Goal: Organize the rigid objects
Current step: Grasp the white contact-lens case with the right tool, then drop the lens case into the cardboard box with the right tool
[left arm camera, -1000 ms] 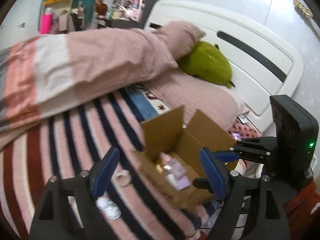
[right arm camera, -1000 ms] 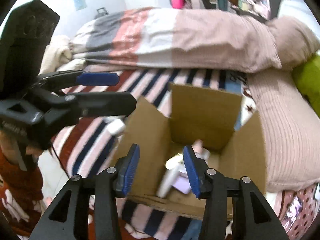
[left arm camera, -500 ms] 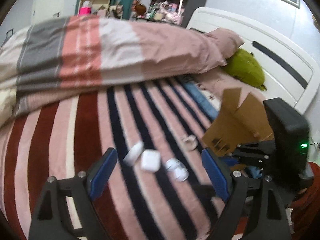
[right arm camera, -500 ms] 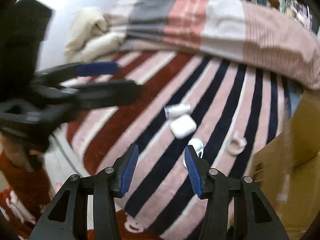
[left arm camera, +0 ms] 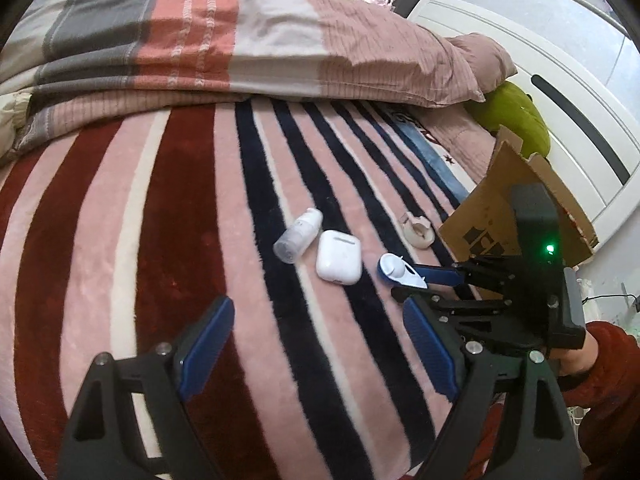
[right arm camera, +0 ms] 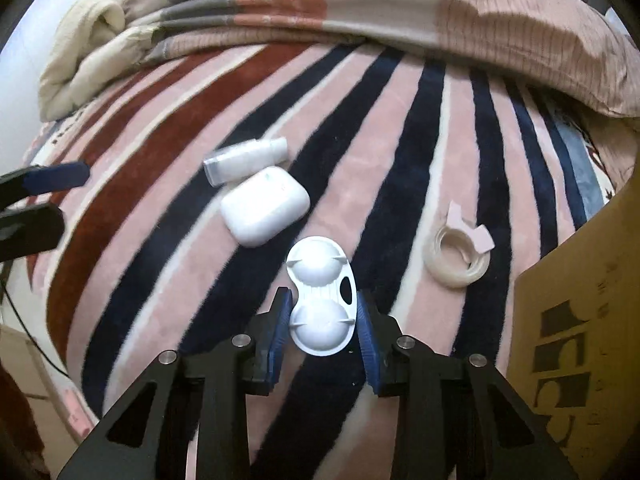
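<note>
On the striped blanket (left arm camera: 160, 240) lie a small clear bottle (left arm camera: 298, 236), a white earbud case (left arm camera: 339, 258), a tape ring with a pink tab (right arm camera: 458, 256) and a white two-cup plastic case (right arm camera: 320, 300). My right gripper (right arm camera: 322, 300) points down at the two-cup case, which still rests on the blanket. Its jaws are closing, and the blue pads touch the near half of the case on both sides. My left gripper (left arm camera: 316, 308) hangs open over the blanket, on the near side of the bottle and earbud case, with nothing between its fingers.
An open cardboard box (right arm camera: 580, 320) stands on the bed just right of the objects. A folded quilt (left arm camera: 240, 40) runs along the far side, with a pillow and a green plush toy (left arm camera: 516, 116) by the white headboard. A red sleeve (left arm camera: 608, 360) shows at the lower right.
Both cameras swung from the box to the loose items on the blanket and sank toward them. The right jaws narrowed around the white two-cup case.
</note>
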Motion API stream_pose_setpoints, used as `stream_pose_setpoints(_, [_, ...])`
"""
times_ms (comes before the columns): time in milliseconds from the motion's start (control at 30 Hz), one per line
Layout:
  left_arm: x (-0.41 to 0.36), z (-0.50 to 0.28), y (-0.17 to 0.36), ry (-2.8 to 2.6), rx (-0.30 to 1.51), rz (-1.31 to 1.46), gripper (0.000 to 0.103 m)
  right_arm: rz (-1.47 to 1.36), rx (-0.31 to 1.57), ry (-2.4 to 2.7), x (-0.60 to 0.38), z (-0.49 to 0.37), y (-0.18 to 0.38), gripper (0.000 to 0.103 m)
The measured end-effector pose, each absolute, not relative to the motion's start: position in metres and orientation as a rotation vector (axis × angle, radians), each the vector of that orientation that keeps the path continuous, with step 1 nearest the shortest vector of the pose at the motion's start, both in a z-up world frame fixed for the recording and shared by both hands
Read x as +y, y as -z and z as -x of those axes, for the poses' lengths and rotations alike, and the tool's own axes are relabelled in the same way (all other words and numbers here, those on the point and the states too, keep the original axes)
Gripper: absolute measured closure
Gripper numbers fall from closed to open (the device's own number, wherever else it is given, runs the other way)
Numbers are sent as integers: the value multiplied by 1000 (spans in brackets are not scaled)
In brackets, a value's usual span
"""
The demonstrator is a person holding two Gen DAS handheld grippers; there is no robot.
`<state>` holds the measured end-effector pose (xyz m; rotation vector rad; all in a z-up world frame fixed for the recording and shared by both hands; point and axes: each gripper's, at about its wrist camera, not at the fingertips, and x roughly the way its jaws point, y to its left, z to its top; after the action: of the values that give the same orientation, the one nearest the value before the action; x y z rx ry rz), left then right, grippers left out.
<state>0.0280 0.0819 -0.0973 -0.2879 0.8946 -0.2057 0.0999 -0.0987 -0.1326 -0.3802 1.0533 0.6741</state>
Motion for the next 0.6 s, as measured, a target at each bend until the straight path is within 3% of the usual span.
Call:
stream_pose_setpoints(267, [53, -29, 48, 336, 820, 314, 21, 343, 897, -883, -100, -55, 51, 75])
stream_pose_setpoints(333, [43, -29, 33, 379, 796, 321, 33, 329, 844, -915, -105, -46, 27, 75])
stream_pose_setpoints(500, [8, -33, -3, 480, 740, 328, 80, 302, 759, -919, -130, -36, -12, 75])
stream_pose_setpoints(600, [-18, -42, -17, 500, 727, 289, 80, 278, 736, -894, -160, -42, -26, 75])
